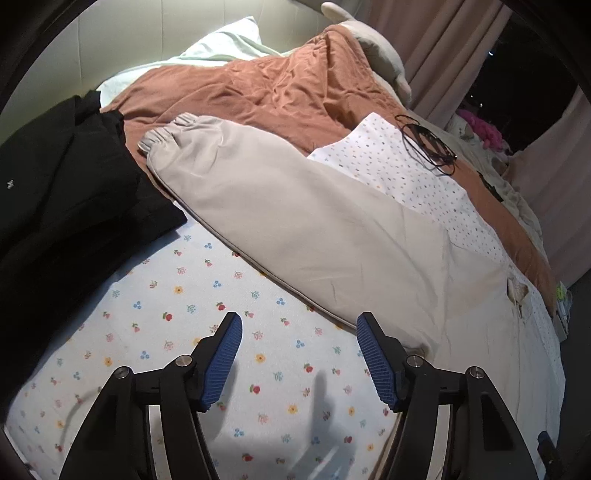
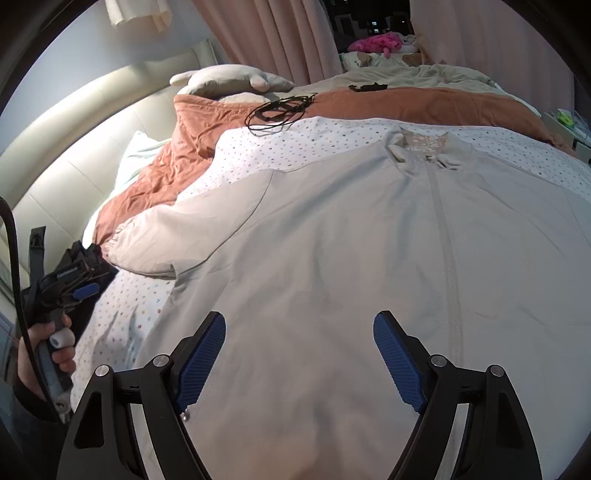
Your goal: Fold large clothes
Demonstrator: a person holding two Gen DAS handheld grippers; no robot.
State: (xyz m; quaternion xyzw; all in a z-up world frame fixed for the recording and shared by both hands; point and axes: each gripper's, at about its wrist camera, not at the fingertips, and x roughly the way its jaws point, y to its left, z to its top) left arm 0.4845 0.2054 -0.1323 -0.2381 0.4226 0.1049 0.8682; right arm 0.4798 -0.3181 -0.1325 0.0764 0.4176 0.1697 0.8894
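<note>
A pale beige zip-up jacket (image 2: 332,240) lies spread flat, front up, on the bed; its zipper (image 2: 448,266) runs up to the collar (image 2: 424,151). One sleeve (image 1: 295,221) stretches out to the left and ends in an elastic cuff (image 1: 166,133). My left gripper (image 1: 298,315) is open just above the floral sheet (image 1: 184,332), with its right fingertip at the sleeve's lower edge and nothing between the pads. My right gripper (image 2: 300,314) hangs open over the jacket's lower front, also with nothing in it. At the left of the right wrist view, a hand (image 2: 55,354) holds the left gripper's handle.
A black garment (image 1: 66,192) lies left of the sleeve. A rumpled orange duvet (image 1: 258,92) with a coiled black cable (image 1: 424,144) on the dotted cover lies behind the jacket. Pillows, a plush toy (image 2: 229,79), a padded headboard (image 2: 92,122) and pink curtains (image 2: 277,33) stand beyond.
</note>
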